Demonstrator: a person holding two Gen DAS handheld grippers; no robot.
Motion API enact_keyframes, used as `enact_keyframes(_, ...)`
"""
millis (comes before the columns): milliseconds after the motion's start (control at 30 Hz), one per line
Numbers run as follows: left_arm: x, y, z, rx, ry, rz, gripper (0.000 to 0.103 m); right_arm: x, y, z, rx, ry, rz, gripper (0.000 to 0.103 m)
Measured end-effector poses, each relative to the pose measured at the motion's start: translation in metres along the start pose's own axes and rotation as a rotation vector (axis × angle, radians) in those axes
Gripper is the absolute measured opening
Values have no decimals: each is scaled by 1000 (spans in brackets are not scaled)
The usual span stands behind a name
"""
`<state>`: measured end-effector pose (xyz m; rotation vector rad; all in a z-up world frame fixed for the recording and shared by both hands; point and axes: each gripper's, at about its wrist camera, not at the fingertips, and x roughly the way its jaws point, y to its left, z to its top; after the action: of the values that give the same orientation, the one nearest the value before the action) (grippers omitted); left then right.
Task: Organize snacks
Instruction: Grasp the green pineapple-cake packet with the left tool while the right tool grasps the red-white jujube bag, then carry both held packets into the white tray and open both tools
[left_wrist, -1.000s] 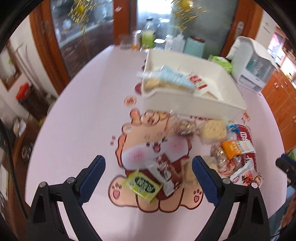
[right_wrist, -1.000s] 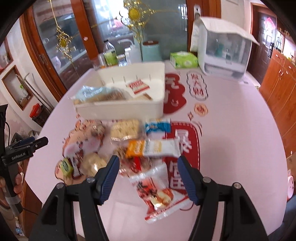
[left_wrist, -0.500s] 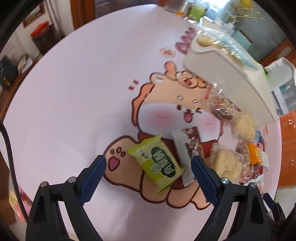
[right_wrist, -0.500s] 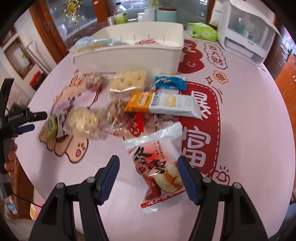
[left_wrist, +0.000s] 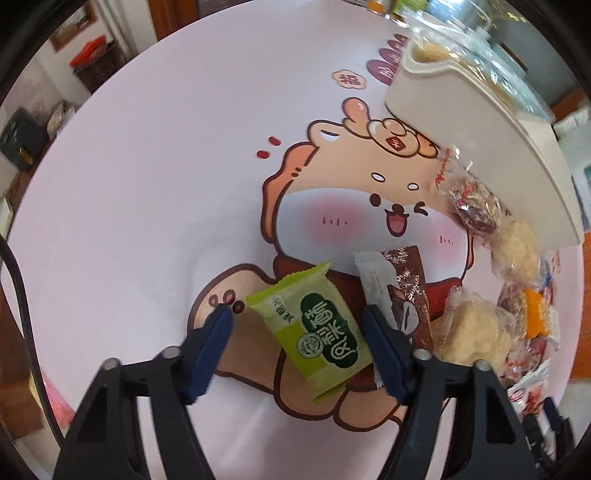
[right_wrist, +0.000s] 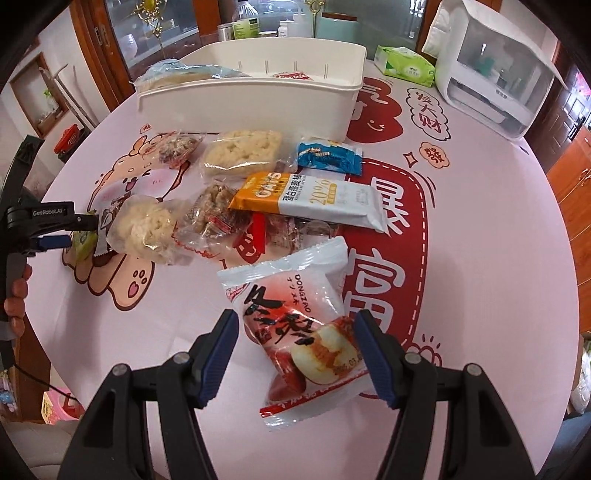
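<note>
My left gripper (left_wrist: 297, 314) is open, low over the table, with a green snack packet (left_wrist: 317, 328) lying between its fingers. A brown and white wrapper (left_wrist: 399, 291) lies just right of it. My right gripper (right_wrist: 293, 321) is open around a red and white packet (right_wrist: 303, 332) that lies on the table. Several more snacks lie beyond: an orange and white oat bar (right_wrist: 310, 199), a blue packet (right_wrist: 328, 157), rice cakes (right_wrist: 240, 151) and a round puffed cake (right_wrist: 147, 225). The white bin (right_wrist: 251, 99) stands behind them with a few snacks inside.
A round table with a pink printed cover (right_wrist: 498, 240) holds everything. A white appliance (right_wrist: 491, 62) and a green tissue pack (right_wrist: 404, 66) stand at the back right, bottles (right_wrist: 245, 18) at the back. The left gripper also shows at the left edge of the right wrist view (right_wrist: 48, 229).
Both grippers have dropped lower and moved forward: the left onto the green packet, the right onto the red and white packet. Both jaws stay open.
</note>
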<state>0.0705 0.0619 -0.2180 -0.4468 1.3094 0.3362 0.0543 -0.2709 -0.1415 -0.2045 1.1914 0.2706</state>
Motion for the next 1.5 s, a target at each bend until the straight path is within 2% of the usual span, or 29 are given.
enact_keyframes(33,0,-5,2,25,1,7,54,1,-1,0,-4,0,-2,65)
enact_keyframes(67,0,-11,2,57,3,17,43,2,-2,0,-10,1,-2,66)
enact_keyframes(167,0,-25,3,120,7,24,37,5,-4,1,-19,3,2,66)
enact_keyframes(333,-1,-38,0,217,-12,24,36,11,-8,4,-32,15,28,66)
enact_keyframes(500,-4,-41,-7,263,-1,-27,36,17,-6,3,-58,49,58,66)
enact_keyframes(667,-19,-30,-15,276,-8,-109,36,31,4,-4,-113,97,2,66)
enact_keyframes(700,-24,-22,-28,279,-14,-119,36,32,5,-5,-119,102,0,65)
enact_keyframes(867,-50,-22,-36,320,-48,-155,35,27,5,-7,-59,102,72,51)
enact_keyframes(1167,-109,-39,-25,426,-138,-217,35,-9,23,1,-14,10,140,50)
enact_keyframes(1500,-181,-79,4,569,-263,-260,36,-66,32,47,24,-154,151,50)
